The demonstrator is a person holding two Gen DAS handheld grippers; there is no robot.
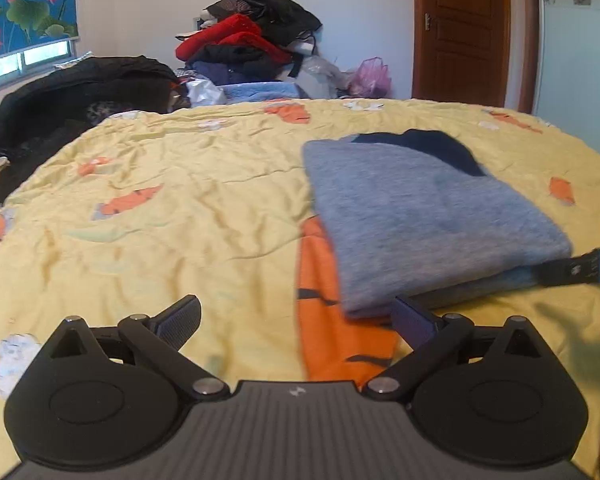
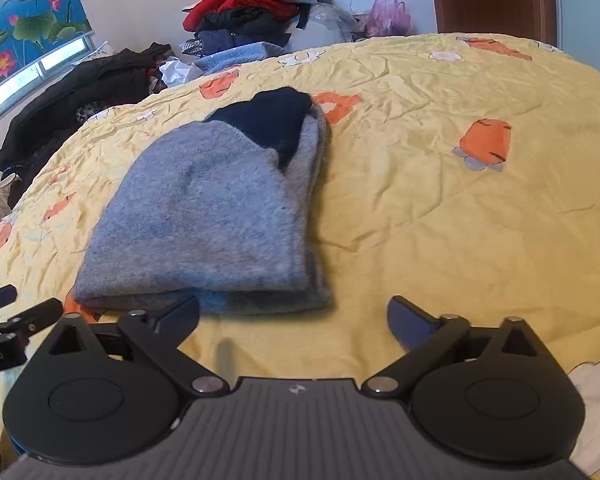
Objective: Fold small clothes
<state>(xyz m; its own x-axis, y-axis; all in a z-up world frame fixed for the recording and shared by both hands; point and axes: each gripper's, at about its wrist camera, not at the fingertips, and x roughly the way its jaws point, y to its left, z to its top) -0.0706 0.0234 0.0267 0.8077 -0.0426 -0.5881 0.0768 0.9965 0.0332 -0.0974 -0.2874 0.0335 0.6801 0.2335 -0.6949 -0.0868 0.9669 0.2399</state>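
A small grey knit garment (image 1: 423, 216) with a dark navy part at its far end lies folded flat on the yellow bedspread (image 1: 160, 208); it also shows in the right wrist view (image 2: 212, 216). My left gripper (image 1: 296, 320) is open and empty, its right finger at the garment's near left corner. My right gripper (image 2: 294, 320) is open and empty, its left finger at the garment's near edge. The right gripper's tip (image 1: 579, 266) shows at the garment's right side in the left wrist view. Part of the left gripper (image 2: 16, 320) shows at the left edge of the right wrist view.
A tall pile of red, black and blue clothes (image 1: 252, 36) stands behind the bed. Dark clothing (image 1: 76, 100) is heaped at the bed's far left. A pink plastic bag (image 1: 369, 76) and a brown door (image 1: 463, 28) are at the back right.
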